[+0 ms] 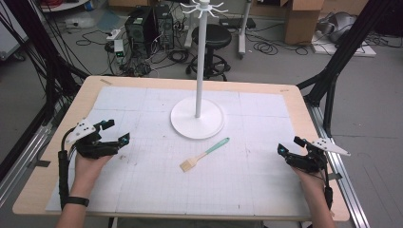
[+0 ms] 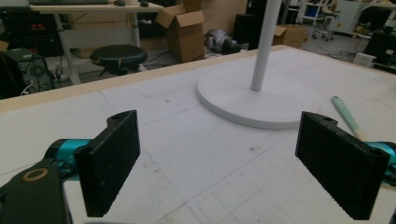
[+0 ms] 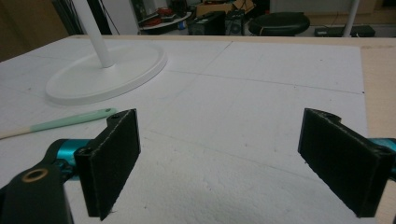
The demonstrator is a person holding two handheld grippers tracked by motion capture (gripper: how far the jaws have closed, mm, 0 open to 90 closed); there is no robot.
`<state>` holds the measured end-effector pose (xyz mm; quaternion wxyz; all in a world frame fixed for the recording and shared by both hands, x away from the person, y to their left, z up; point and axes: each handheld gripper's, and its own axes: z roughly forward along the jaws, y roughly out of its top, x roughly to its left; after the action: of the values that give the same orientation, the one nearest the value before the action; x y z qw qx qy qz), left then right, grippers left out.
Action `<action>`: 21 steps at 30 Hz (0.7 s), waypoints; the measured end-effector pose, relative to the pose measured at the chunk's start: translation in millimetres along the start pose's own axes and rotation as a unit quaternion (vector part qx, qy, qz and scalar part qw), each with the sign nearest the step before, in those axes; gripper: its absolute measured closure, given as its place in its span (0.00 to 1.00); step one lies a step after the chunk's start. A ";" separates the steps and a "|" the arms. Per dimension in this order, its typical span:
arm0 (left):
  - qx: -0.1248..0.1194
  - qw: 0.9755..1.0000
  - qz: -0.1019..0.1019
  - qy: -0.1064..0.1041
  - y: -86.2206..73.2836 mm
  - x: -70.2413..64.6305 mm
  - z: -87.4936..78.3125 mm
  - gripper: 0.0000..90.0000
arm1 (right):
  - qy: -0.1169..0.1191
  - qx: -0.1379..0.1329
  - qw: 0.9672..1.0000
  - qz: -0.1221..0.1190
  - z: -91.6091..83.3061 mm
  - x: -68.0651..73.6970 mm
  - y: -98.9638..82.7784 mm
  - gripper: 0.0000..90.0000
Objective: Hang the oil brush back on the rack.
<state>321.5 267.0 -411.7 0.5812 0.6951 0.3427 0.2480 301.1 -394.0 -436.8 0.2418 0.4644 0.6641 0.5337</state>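
Observation:
A pastry brush (image 1: 204,154) with a mint-green handle and pale bristles lies flat on the white gridded mat (image 1: 157,190), just in front of a white stand. The stand has a round base (image 1: 197,124), a tall pole (image 1: 200,61) and hooks at the top. My left gripper (image 1: 118,131) rests at the mat's left side, open and holding nothing, well left of the brush. My right gripper (image 1: 290,145) rests at the mat's right side, open too. In the left gripper view the jaws (image 2: 219,140) frame the base (image 2: 257,100), with the brush handle (image 2: 345,114) at right. The right gripper (image 3: 219,130) faces bare mat, the handle (image 3: 70,121) at left.
The wooden table's edge (image 1: 28,190) borders the mat on all sides. Black frame legs (image 1: 332,71) stand at both back corners. Behind the table are a black stool (image 1: 211,40), cardboard boxes (image 1: 304,19) and computers with cables (image 1: 147,28) on the floor.

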 end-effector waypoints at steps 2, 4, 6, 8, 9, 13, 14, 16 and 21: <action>0.001 1.000 0.002 -0.005 1.0 -2.2 2.6 0.16 | -0.001 -0.001 1.000 0.000 -0.8 -0.5 0.0 0.13; 0.008 1.000 -0.002 -0.018 4.4 -9.5 11.2 0.15 | -0.001 -0.002 1.000 0.002 -1.9 -0.5 0.3 0.13; 0.006 1.000 -0.009 -0.027 6.5 -12.2 14.2 0.14 | -0.001 -0.004 1.000 0.003 -2.4 -0.9 0.5 0.13; 0.005 0.999 -0.008 -0.041 12.1 -19.4 20.5 0.13 | -0.002 -0.003 1.000 0.003 -2.4 -1.6 0.3 0.13; 0.009 0.999 0.002 -0.050 17.2 -28.1 28.1 0.13 | -0.002 -0.003 1.000 0.005 -2.1 -1.3 0.2 0.13; 0.026 0.997 0.014 -0.070 22.7 -44.2 47.7 0.11 | -0.002 0.000 1.000 0.001 -1.4 -0.5 0.1 0.13; 0.027 0.997 0.016 -0.077 23.6 -48.2 52.9 0.11 | -0.002 0.001 1.000 0.004 -1.5 0.1 0.0 0.13; 0.035 0.995 0.020 -0.088 25.2 -56.1 63.0 0.11 | -0.002 0.000 1.000 -0.001 -1.3 -0.1 0.0 0.13; 0.064 0.992 0.037 -0.103 27.2 -73.6 84.3 0.11 | -0.002 0.000 1.000 -0.001 -1.2 -0.5 -0.1 0.13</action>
<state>342.0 154.5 -398.1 0.5586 0.7647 0.2703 0.1738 300.3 -395.0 -436.6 0.2436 0.4644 0.6644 0.5324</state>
